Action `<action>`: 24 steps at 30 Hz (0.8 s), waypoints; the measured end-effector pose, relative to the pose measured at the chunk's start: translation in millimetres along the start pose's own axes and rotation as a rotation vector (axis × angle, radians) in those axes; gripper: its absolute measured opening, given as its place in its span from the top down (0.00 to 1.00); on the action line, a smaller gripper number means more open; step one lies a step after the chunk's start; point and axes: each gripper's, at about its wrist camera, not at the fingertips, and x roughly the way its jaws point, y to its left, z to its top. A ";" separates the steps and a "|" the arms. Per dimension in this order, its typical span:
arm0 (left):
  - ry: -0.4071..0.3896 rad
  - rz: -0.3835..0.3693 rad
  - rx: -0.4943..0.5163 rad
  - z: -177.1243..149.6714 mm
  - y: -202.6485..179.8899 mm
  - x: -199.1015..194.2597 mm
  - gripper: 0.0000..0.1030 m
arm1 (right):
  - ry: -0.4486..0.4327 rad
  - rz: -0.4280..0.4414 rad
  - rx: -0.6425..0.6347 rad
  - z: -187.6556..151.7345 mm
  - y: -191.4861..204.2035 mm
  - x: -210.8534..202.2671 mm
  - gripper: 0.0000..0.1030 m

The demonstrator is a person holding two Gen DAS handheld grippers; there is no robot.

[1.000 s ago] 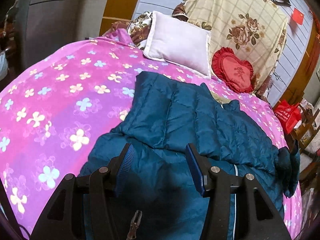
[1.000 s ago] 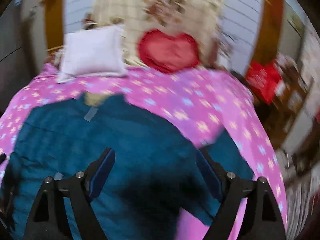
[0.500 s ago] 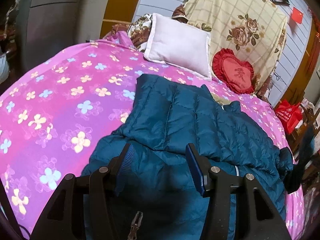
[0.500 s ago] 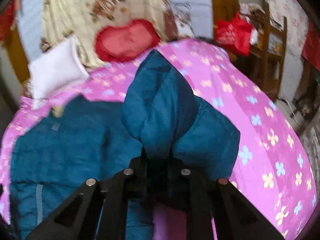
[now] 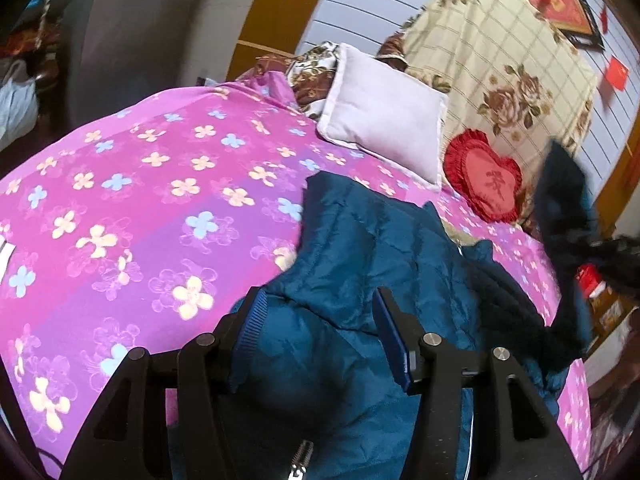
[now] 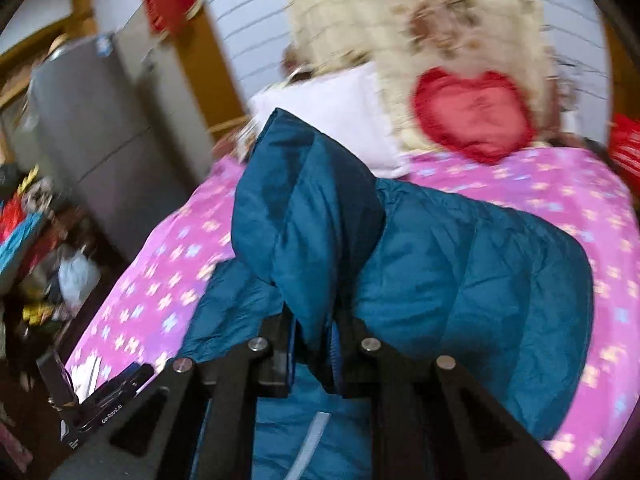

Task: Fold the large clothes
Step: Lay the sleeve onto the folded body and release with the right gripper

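Spread across the near half of the bed (image 5: 120, 208), a quilted jacket (image 5: 360, 248), with one sleeve (image 6: 304, 208) raised above the rest, pinched at its end in the right gripper (image 6: 314, 344). Beyond the jacket, at the head of the bed, a pillow (image 5: 384, 120) on the left and a heart cushion (image 5: 486, 180) just to its right, both propped against a draped blanket (image 5: 500, 60). Nearest, over the jacket's lower edge, the left gripper (image 5: 320, 328), jaws apart.

jacket (image 6: 460, 264) hem cut off, heart cushion (image 6: 474, 114) perhaps blurred
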 end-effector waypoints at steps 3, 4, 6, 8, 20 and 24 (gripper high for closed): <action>0.003 0.005 -0.014 3.4 6.5 3.6 0.68 | 0.066 0.055 -0.011 -7.7 31.0 56.7 0.87; -0.001 0.005 -0.017 5.2 8.4 3.9 0.68 | 0.094 0.076 -0.005 -12.4 40.0 80.2 0.87; -0.016 0.008 -0.017 8.3 10.6 3.9 0.68 | 0.136 0.112 0.007 -23.8 52.2 108.5 0.86; -0.024 0.012 -0.019 10.3 12.5 5.3 0.67 | 0.210 0.139 0.024 -36.7 56.2 142.9 0.67; -0.034 -0.046 0.051 2.3 -9.6 10.2 0.62 | 0.094 0.045 0.024 -84.6 -15.5 41.1 0.32; -0.042 -0.037 0.130 -0.6 -31.1 15.8 0.62 | 0.066 -0.111 0.039 -98.6 -70.2 -3.2 0.32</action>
